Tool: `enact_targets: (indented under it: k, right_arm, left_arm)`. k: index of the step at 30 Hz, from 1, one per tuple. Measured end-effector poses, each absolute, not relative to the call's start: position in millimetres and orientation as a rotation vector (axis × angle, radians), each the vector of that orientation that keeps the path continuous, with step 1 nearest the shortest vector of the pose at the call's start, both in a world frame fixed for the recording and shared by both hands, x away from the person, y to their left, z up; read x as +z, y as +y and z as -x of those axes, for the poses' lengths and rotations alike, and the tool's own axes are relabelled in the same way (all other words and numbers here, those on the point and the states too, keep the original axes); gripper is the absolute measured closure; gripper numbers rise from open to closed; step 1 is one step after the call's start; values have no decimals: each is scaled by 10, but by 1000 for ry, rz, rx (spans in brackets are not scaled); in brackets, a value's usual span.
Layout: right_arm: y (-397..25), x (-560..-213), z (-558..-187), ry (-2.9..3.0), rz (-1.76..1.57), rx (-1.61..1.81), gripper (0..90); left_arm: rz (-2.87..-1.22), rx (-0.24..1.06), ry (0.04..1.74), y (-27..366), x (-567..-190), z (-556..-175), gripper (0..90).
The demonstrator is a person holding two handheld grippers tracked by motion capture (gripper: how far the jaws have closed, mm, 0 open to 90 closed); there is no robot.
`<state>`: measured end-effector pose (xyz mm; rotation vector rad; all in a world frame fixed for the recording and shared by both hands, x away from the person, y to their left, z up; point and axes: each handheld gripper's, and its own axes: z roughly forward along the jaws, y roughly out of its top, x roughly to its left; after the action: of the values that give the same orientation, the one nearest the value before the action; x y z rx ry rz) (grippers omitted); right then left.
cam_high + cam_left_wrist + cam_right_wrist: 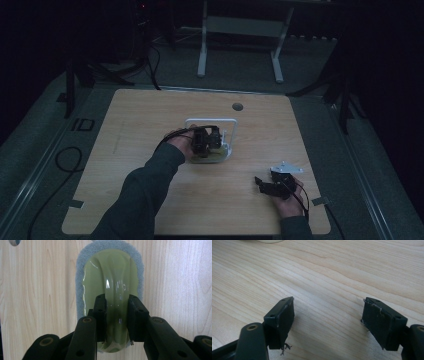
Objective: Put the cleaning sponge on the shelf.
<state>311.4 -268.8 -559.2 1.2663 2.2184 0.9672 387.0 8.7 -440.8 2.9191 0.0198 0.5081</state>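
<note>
On the table (150,200), the left gripper (117,312) clamps the green-handled scrubber (110,277); the right gripper (328,322) rests with jaws wide.

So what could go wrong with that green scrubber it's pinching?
1. The left gripper clamps only the glossy ridge of the scrubber's handle; that smooth plastic might slip out.
2. In the high view a white rack stands right beside the left gripper, so a careless swing could knock it.
3. The right gripper rests open on the table, too far off to help.
</note>
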Motion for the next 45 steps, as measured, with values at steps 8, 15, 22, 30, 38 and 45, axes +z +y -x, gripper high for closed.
enact_targets:
  k: [8,15,22,30,38,45]
  right_arm:
    - [-2687,-5592,-3115,2218,-1266,968,252]
    - [-2687,-5592,-3116,2219,-1265,968,252]
    - [-2687,-5592,-3116,2219,-1265,968,252]
    - [-2687,-5592,-3116,2219,-1266,968,252]
    - [-2686,-5591,-3115,2219,-1268,969,252]
    - [-2686,-5591,-3115,2219,-1267,968,252]
  left_arm:
    - [-2943,524,1,38,-4448,-3896,719]
    - [-2945,543,12,16,-4482,-3932,719]
    - [-2954,551,20,10,-4508,-3959,718]
    - [-2959,575,7,-15,-4530,-3970,718]
    - [-2961,576,11,-19,-4552,-3987,717]
    - [-2965,578,17,-38,-4573,-4014,716]
